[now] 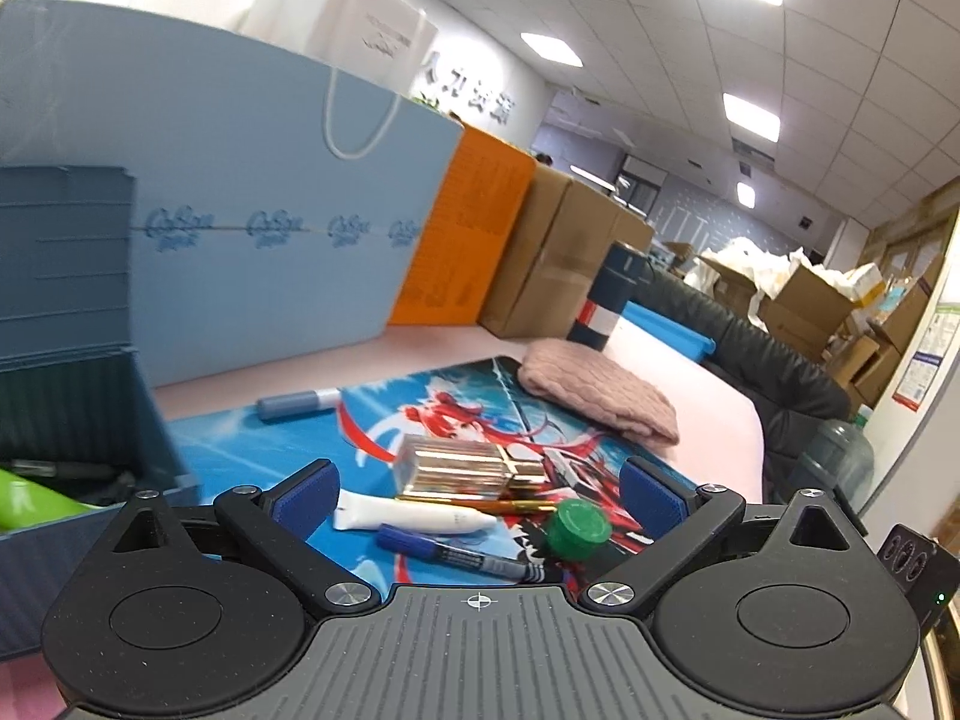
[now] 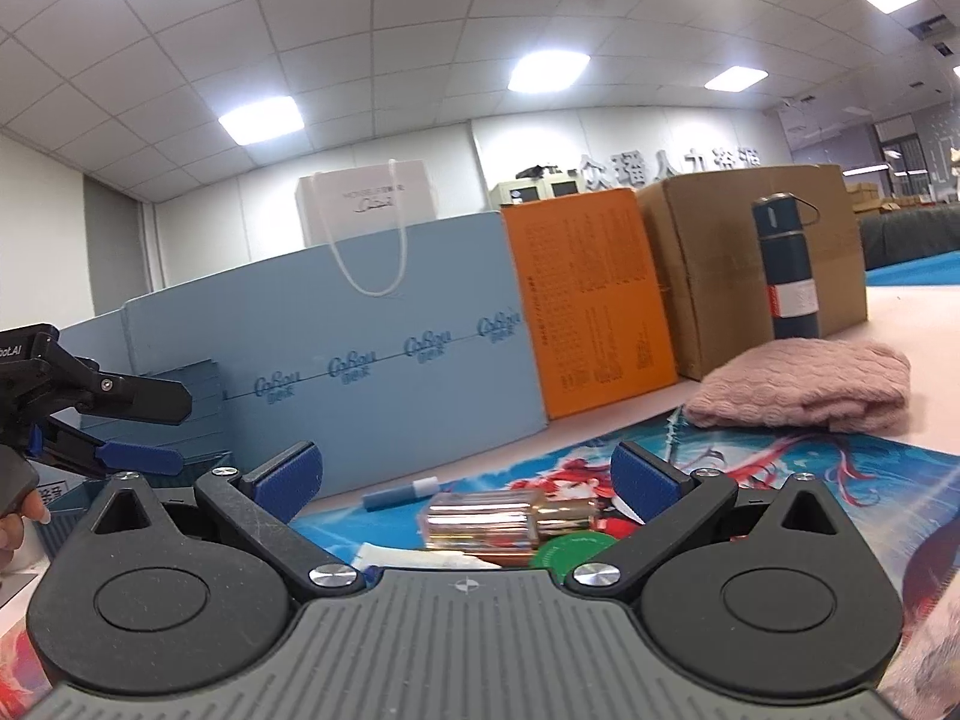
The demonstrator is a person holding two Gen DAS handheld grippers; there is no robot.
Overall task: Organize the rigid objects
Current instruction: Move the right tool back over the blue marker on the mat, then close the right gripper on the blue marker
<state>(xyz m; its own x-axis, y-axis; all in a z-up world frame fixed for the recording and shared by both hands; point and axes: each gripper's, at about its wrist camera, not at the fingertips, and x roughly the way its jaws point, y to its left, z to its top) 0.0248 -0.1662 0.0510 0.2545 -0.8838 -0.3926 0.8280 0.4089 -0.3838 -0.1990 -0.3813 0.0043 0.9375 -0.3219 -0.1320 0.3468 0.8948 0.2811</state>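
My left gripper [image 1: 477, 489] is open and empty above a printed mat [image 1: 270, 450]. Between its fingers lie a clear gold perfume bottle [image 1: 462, 465], a white tube [image 1: 414, 519], a blue marker [image 1: 456, 552] and a green cap [image 1: 579, 528]. A grey-blue marker [image 1: 297, 403] lies farther back. A blue storage box [image 1: 72, 372] with a green item [image 1: 30, 501] inside stands at the left. My right gripper [image 2: 465, 474] is open and empty, low over the perfume bottle [image 2: 510, 519], the green cap [image 2: 567, 552] and the white tube [image 2: 414, 558]. The left gripper [image 2: 144, 426] shows at the left of the right wrist view.
A pink knitted cloth [image 1: 600, 393] lies on the mat's far right. A light blue bag [image 1: 270, 228], an orange box [image 1: 474, 234] and cardboard boxes [image 1: 558, 252] line the back. A dark flask [image 2: 786, 267] stands by the boxes.
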